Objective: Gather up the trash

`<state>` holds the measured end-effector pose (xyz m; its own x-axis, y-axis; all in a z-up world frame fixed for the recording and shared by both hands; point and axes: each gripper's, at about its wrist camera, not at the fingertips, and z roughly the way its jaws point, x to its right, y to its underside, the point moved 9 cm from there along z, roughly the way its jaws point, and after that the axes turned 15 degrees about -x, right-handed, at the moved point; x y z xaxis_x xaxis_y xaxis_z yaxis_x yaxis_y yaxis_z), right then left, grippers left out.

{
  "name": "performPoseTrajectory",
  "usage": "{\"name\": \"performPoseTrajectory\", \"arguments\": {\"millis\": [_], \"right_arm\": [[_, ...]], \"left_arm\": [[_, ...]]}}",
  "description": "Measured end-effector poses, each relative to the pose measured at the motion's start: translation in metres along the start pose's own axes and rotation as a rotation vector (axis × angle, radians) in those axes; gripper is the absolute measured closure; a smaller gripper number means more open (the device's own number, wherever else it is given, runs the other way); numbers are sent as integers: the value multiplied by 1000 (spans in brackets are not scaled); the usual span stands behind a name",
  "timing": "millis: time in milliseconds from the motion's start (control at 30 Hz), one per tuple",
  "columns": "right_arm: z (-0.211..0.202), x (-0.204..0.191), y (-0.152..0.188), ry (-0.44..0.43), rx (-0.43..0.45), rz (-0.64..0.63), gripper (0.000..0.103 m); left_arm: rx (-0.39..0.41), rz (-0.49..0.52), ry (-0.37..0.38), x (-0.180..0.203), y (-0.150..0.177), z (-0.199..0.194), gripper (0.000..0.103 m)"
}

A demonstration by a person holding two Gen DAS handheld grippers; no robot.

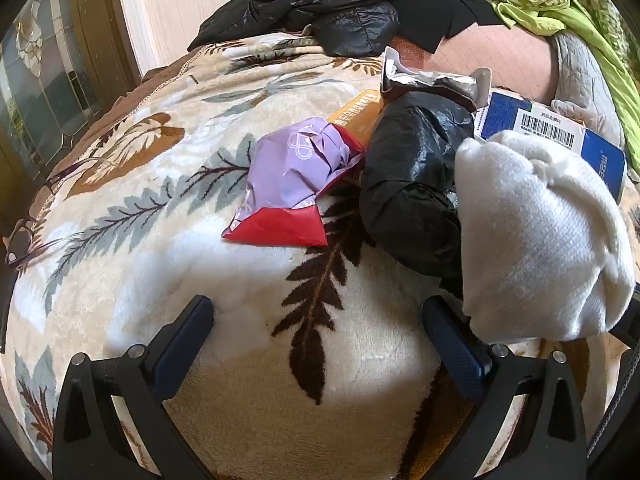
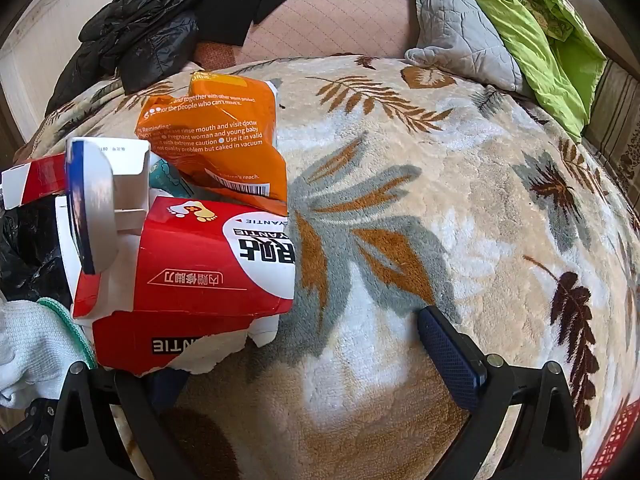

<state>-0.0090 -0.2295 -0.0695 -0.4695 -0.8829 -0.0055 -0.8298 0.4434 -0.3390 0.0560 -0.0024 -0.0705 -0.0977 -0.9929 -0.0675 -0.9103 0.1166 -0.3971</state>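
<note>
On the bed's leaf-print blanket [image 1: 160, 248] I count one black plastic bag [image 1: 408, 184] mid-frame in the left wrist view, one lilac-and-red wrapper [image 1: 288, 184] left of it, one crumpled foil pack [image 1: 432, 80] above, and one blue-and-white box [image 1: 548, 128] at upper right. The right wrist view's left side adds one orange pouch [image 2: 220, 140] and one torn red-and-white box [image 2: 208, 264]. Two black jackets [image 1: 336, 4] lie heaped at the top, plus one green cloth [image 2: 520, 28] and one grey quilted pillow [image 2: 456, 28].

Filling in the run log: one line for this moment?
phase: approach | left hand-held gripper: open, empty | right hand-held gripper: open, empty | trash: purple wrapper, red box on blanket
</note>
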Motion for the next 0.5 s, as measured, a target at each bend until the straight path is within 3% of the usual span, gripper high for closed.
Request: {"name": "performPoseTrajectory", "arguments": {"millis": [367, 500], "right_arm": [[0, 0, 1, -1, 1, 0, 0], [0, 0, 0, 10, -2, -4, 0]], "left_arm": [[-1, 32, 57, 0, 2, -9, 0], [43, 30, 85, 0, 2, -20, 0]]}}
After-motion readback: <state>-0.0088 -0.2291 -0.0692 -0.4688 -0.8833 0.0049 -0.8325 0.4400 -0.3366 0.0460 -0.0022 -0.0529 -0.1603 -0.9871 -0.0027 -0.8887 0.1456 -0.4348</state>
